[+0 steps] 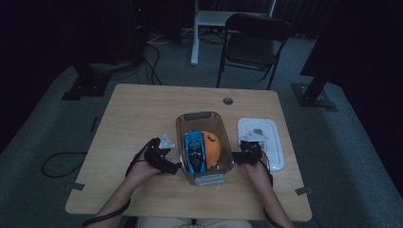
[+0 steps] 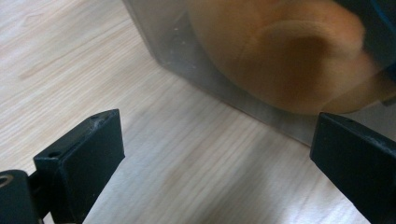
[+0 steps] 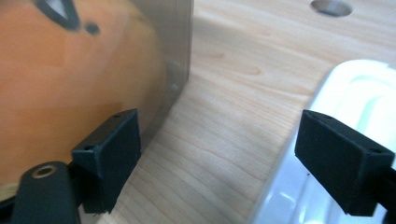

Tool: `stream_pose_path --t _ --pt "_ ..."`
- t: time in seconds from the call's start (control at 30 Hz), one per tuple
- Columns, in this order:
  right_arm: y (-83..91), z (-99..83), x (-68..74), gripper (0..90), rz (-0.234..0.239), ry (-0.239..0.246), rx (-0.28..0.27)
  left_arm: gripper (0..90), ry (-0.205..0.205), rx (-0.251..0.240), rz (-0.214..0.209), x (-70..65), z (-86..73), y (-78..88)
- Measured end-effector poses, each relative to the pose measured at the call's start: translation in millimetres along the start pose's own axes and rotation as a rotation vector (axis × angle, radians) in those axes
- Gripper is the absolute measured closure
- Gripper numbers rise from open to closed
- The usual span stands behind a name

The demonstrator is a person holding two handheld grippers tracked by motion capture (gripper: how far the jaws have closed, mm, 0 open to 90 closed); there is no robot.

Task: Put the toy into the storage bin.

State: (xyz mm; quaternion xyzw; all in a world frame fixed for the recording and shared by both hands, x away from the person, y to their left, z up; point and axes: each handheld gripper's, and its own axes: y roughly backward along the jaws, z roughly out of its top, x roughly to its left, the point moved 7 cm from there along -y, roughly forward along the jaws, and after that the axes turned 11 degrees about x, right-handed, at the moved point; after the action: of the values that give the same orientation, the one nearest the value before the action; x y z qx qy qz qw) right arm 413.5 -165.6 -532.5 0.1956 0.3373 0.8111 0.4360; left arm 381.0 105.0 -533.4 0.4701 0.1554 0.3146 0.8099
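Note:
A clear plastic box (image 1: pixel 179 130) stands in the middle of the table and holds a blue toy car (image 1: pixel 195 149) and an orange soft toy (image 1: pixel 212 145). My left gripper (image 1: pixel 173 167) sits low at the box's left side, near its front corner. In the left gripper view it (image 2: pixel 217 149) is open, facing the box wall (image 2: pixel 187 60) with the orange toy (image 2: pixel 289 51) behind it. My right gripper (image 1: pixel 237 158) is at the box's right side. It (image 3: pixel 217 144) is open over bare wood, between the box wall (image 3: pixel 180 46) and a white lid (image 3: pixel 355 88).
The white lid (image 1: pixel 271 128) lies flat to the right of the box. A cable hole (image 1: pixel 228 100) is in the tabletop behind the box. A folding chair (image 1: pixel 252 40) and stand bases are on the floor beyond the table.

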Motion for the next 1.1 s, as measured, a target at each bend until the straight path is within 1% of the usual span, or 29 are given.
stream_pose_path --t 0.07,0.1,0.13,0.17,0.2,0.23,0.27,0.3,0.4,0.5,0.53,0.57,0.6,0.63,0.67,0.7,0.77,0.83,0.9,0.93,0.97,1.0,1.07,1.1 --pt "8.1 -0.9 -4.5 14.0 -0.031 -0.013 0.005 3.4 -0.005 -0.001 -0.004 -1.5 0.0 -0.6" --pt "8.1 -0.9 -4.5 14.0 -0.031 -0.013 0.005 3.4 -0.005 -0.002 -0.008 -2.7 -0.2 -1.2" --pt "15.6 -2.7 -9.7 13.5 -0.038 -0.03 0.015 3.4 -0.005 -0.003 -0.014 -3.9 -1.1 -2.2" --pt "15.6 -2.7 -9.7 13.5 -0.038 -0.03 0.015 3.4 -0.005 -0.003 -0.014 -3.9 -1.1 -2.2" --pt "19.0 -3.9 -13.3 13.2 -0.058 -0.036 0.014 3.4 -0.004 -0.006 -0.016 -4.5 -1.7 -2.3" --pt "24.6 -7.4 -20.7 12.5 -0.11 -0.025 0.013 3.4 0.002 -0.011 -0.024 -5.2 -2.9 -2.5" --pt "24.6 -7.4 -20.7 12.5 -0.11 -0.025 0.013 3.4 0.002 -0.011 -0.024 -5.2 -2.9 -2.5" --pt "27.0 -12.3 -28.6 12.4 -0.146 -0.035 0.027 3.3 0.01 -0.019 -0.03 -6.0 -4.0 -3.2" --pt "31.1 -19.3 -40.0 12.5 -0.183 -0.086 0.024 3.3 0.005 -0.017 -0.028 -7.7 -5.7 -5.2" --pt "34.4 -25.6 -52.3 13.9 -0.219 -0.168 0.019 2.9 0.002 -0.011 -0.031 -9.1 -6.4 -6.9" --pt "34.7 -27.3 -56.2 14.2 -0.229 -0.187 0.021 2.9 0.0 -0.008 -0.028 -9.2 -7.0 -7.7" --pt "34.7 -27.3 -56.2 14.2 -0.229 -0.187 0.021 2.9 0.0 -0.008 -0.028 -9.2 -7.0 -7.7" --pt "35.2 -29.0 -59.6 14.2 -0.245 -0.199 0.025 2.9 0.0 -0.008 -0.028 -9.2 -7.0 -7.7" --pt "34.9 -31.2 -65.3 18.2 -0.263 -0.226 0.028 2.9 0.004 -0.014 -0.031 -9.4 -7.9 -8.2" --pt "34.3 -32.1 -67.7 18.5 -0.271 -0.237 0.03 2.9 0.005 -0.016 -0.032 -10.0 -8.3 -8.4" --pt "32.9 -33.4 -70.1 21.7 -0.274 -0.247 0.037 2.9 0.007 -0.016 -0.033 -10.6 -8.9 -8.8" --pt "28.6 -35.3 -73.8 22.7 -0.273 -0.266 0.053 2.9 0.006 -0.017 -0.037 -11.8 -9.8 -9.6" --pt "24.3 -36.1 -76.0 30.2 -0.281 -0.27 0.063 2.9 0.007 -0.018 -0.041 -12.3 -10.5 -10.5" --pt "20.9 -36.3 -78.1 33.7 -0.289 -0.283 0.063 2.9 0.01 -0.019 -0.043 -12.5 -11.2 -11.6" --pt "19.4 -36.6 -79.1 41.5 -0.291 -0.288 0.068 2.9 0.012 -0.02 -0.044 -12.6 -11.5 -12.0" --pt "18.2 -36.9 -79.7 45.6 -0.293 -0.288 0.072 2.9 0.011 -0.022 -0.045 -12.7 -11.9 -12.5" --pt "16.8 -37.2 -80.3 45.9 -0.297 -0.295 0.076 2.9 0.011 -0.022 -0.046 -12.7 -12.1 -12.7" --pt "14.8 -38.2 -80.4 55.1 -0.287 -0.297 0.086 2.9 0.011 -0.022 -0.048 -12.9 -12.5 -13.0" --pt "13.7 -38.8 -80.2 55.3 -0.288 -0.296 0.089 2.9 0.009 -0.021 -0.048 -12.9 -12.5 -13.0"
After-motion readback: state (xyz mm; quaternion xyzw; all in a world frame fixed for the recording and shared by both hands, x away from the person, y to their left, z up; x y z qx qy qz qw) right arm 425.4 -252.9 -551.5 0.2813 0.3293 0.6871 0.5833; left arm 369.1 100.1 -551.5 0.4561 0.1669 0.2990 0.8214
